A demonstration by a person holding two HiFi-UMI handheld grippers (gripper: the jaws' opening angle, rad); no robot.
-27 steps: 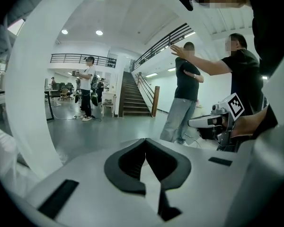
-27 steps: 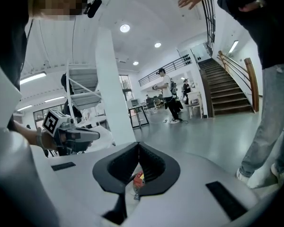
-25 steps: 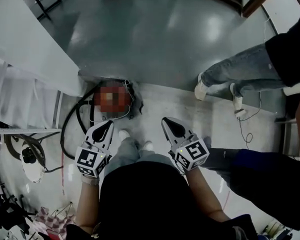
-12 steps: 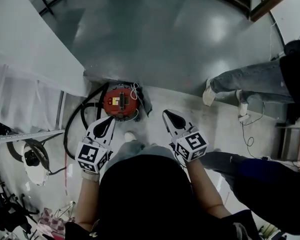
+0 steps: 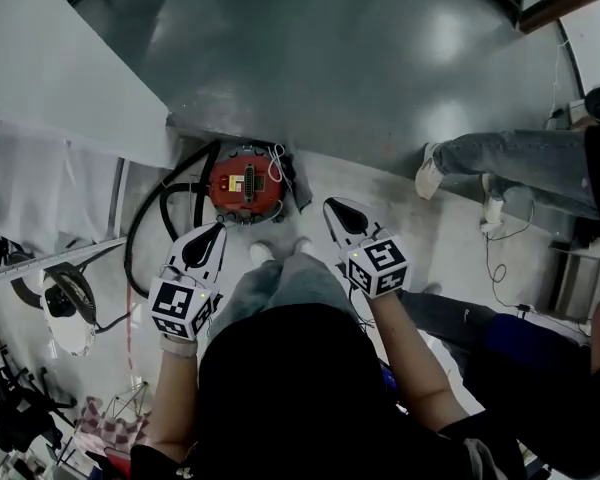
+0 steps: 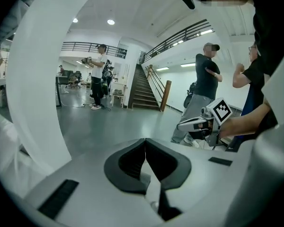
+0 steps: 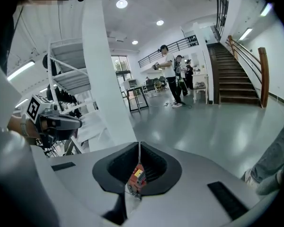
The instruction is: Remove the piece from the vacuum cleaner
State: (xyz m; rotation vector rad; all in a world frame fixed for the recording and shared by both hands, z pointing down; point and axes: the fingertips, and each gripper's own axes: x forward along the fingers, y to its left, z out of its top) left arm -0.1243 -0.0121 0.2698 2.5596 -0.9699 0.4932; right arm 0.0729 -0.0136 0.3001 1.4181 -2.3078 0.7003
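The red vacuum cleaner [image 5: 245,186] and the right gripper [image 5: 340,213] both sit higher in the frame now. The bystander's legs [image 5: 510,158] shift toward the right edge.

The left gripper [image 5: 210,236] and right gripper [image 5: 340,213] are held low before the torso on bare, bent forearms [image 5: 175,398], tips angled forward and slightly toward each other. Both pairs of jaws are pressed together, with nothing gripped. The left hand [image 5: 178,348] appears gloved, though little of it is shown.
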